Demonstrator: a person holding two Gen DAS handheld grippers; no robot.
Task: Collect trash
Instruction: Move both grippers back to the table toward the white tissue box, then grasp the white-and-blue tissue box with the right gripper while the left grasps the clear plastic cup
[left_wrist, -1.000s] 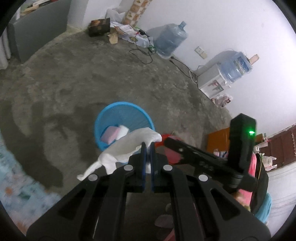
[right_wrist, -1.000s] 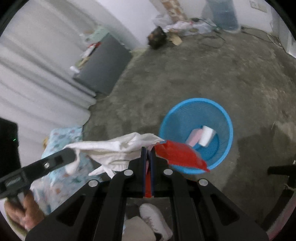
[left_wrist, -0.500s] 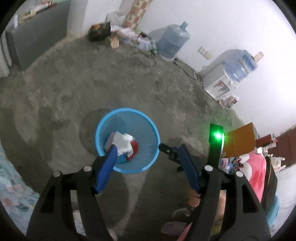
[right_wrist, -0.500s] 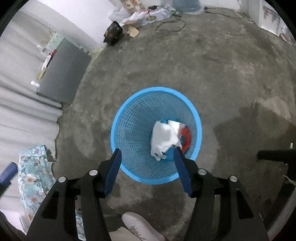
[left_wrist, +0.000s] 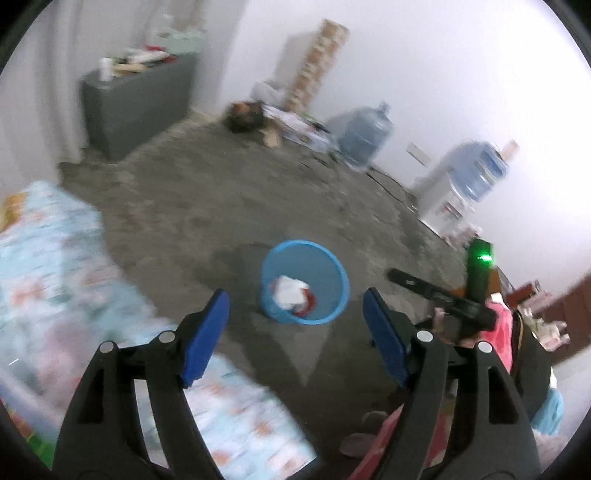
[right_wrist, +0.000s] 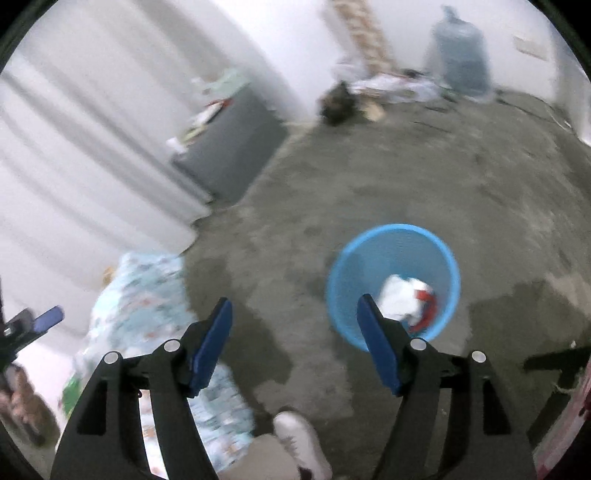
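Item: left hand-held gripper (left_wrist: 295, 317). Released, blue pads wide apart, nothing between them. A second ago it was clenched on the white crumpled trash (left_wrist: 290, 290); half a second ago it had already let go above the basket.

Item: right hand-held gripper (right_wrist: 294, 325). Released, empty. A second ago it pinched the red wrapper (right_wrist: 424, 312); that too is let go.

Item: blue mesh basket (left_wrist: 341, 291). Stands upright on the bare concrete floor (left_wrist: 207, 206). Holds the white crumpled trash and the red wrapper, lying together at the bottom. It looks smaller in both views than half a second ago, so both grippers have drawn up and back from it.

Judgement: this pair of pieces is deposited; the step in hand reads as pulling away to look for further trash.

Left wrist view only: the water dispenser (left_wrist: 469, 184) by the wall, a spare water bottle (left_wrist: 364, 134), and the right hand-held gripper's body with its green light at the right.

Right wrist view only: the white curtain (right_wrist: 74, 155), the person's white shoe (right_wrist: 299, 446), and one blue pad of the left hand-held gripper at the left edge.

Both views: floral bedding (left_wrist: 48, 280), grey cabinet (left_wrist: 133, 107). Motion blur throughout.
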